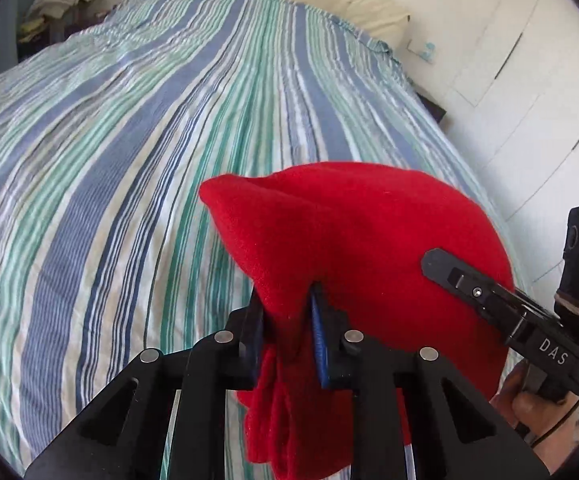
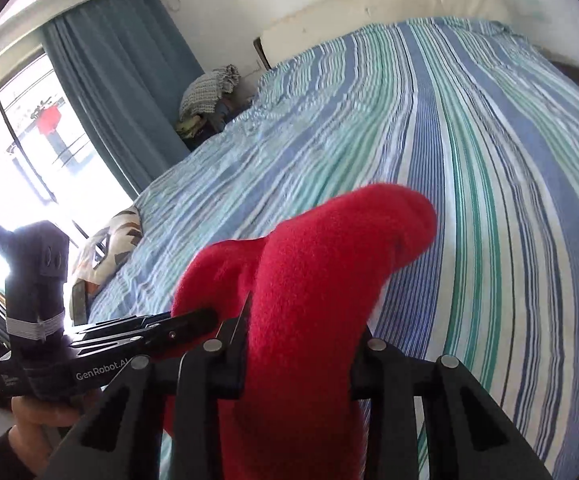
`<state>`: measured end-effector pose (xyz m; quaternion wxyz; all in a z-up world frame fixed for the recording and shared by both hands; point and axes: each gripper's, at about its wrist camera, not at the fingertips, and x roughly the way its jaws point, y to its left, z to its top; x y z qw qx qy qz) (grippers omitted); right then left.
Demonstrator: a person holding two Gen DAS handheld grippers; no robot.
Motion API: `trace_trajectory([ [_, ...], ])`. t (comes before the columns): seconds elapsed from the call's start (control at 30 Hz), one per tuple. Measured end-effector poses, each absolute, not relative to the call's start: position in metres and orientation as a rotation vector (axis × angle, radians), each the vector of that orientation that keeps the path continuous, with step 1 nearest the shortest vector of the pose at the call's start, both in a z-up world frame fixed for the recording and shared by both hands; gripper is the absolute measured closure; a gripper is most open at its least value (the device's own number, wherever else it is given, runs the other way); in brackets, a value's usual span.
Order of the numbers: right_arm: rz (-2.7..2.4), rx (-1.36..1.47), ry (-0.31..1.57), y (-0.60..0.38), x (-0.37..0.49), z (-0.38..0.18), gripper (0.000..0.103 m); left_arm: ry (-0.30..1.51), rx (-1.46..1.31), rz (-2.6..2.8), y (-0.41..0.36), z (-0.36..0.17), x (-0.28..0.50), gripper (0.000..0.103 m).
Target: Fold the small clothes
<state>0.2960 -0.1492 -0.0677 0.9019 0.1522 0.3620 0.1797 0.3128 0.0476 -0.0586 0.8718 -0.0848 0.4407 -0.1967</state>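
Observation:
A small red fleece garment (image 1: 369,232) hangs bunched above the striped bed sheet (image 1: 129,140), held between both grippers. My left gripper (image 1: 289,304) is shut on a fold of it, and red cloth droops down between the fingers. The right gripper's black finger (image 1: 449,272) lies against the cloth's right side. In the right wrist view the red garment (image 2: 329,248) bulges up through my right gripper (image 2: 305,332), which is shut on it. The left gripper (image 2: 185,322) pinches the cloth's left edge there. The garment's lower part is hidden behind the gripper bodies.
The bed (image 2: 469,140) fills both views. A cream headboard cushion (image 1: 369,4) and a white wall (image 1: 509,60) border it. A clothes pile (image 2: 209,88), blue curtain (image 2: 121,80) and patterned cushion (image 2: 105,244) lie by the window. A hand (image 2: 37,420) grips the left tool.

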Motion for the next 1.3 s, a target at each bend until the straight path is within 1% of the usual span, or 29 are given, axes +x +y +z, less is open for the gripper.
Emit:
trace_trajectory([
  [0.1,0.372,0.344,0.716,-0.169,0.302,-0.037,0.07,0.884,-0.19,-0.447,0.04,-0.034,0.313,0.081],
  [0.13,0.366,0.366,0.729,-0.174,0.303,-0.036,0.069,0.893,-0.186,-0.445,0.037,-0.036,0.314,0.073],
  [0.17,0.355,0.384,0.765,-0.18,0.306,-0.041,0.062,0.917,-0.175,-0.427,0.033,-0.044,0.316,0.06],
  [0.23,0.295,0.395,0.864,-0.193,0.304,-0.062,0.043,0.978,-0.138,-0.338,0.028,-0.07,0.314,0.041],
  [0.27,0.25,0.376,0.902,-0.201,0.293,-0.073,0.025,1.007,-0.113,-0.293,0.029,-0.082,0.307,0.041],
  [0.3,0.2,0.34,0.926,-0.209,0.278,-0.083,0.02,1.023,-0.09,-0.267,0.03,-0.09,0.292,0.041],
  [0.33,0.155,0.293,0.94,-0.215,0.262,-0.089,0.018,1.017,-0.069,-0.259,0.031,-0.093,0.28,0.039],
  [0.4,0.103,0.191,0.946,-0.221,0.229,-0.094,0.017,0.967,-0.027,-0.228,0.033,-0.088,0.25,0.029],
  [0.47,0.075,0.115,0.937,-0.223,0.197,-0.093,0.013,0.9,0.009,-0.179,0.032,-0.075,0.223,0.01],
  [0.5,0.074,0.093,0.932,-0.224,0.184,-0.09,0.013,0.863,0.029,-0.161,0.03,-0.067,0.21,0.008],
  [0.63,0.078,0.026,0.903,-0.221,0.135,-0.068,0.012,0.77,0.119,-0.144,0.018,-0.035,0.174,0.005],
  [0.8,0.064,-0.017,0.86,-0.211,0.092,-0.035,0.006,0.695,0.168,-0.121,0.005,-0.005,0.142,0.001],
  [0.93,0.055,-0.032,0.83,-0.203,0.063,-0.01,0.002,0.682,0.174,-0.139,-0.004,0.011,0.12,0.001],
  [1.07,0.053,-0.03,0.81,-0.197,0.045,0.008,0.002,0.674,0.196,-0.132,-0.013,0.021,0.093,0.001],
  [1.17,0.049,-0.009,0.806,-0.197,0.033,0.015,0.001,0.682,0.2,-0.135,-0.016,0.023,0.078,0.001],
  [1.3,0.043,0.036,0.807,-0.2,0.017,0.018,0.001,0.743,0.199,-0.086,-0.012,0.013,0.058,0.001],
])
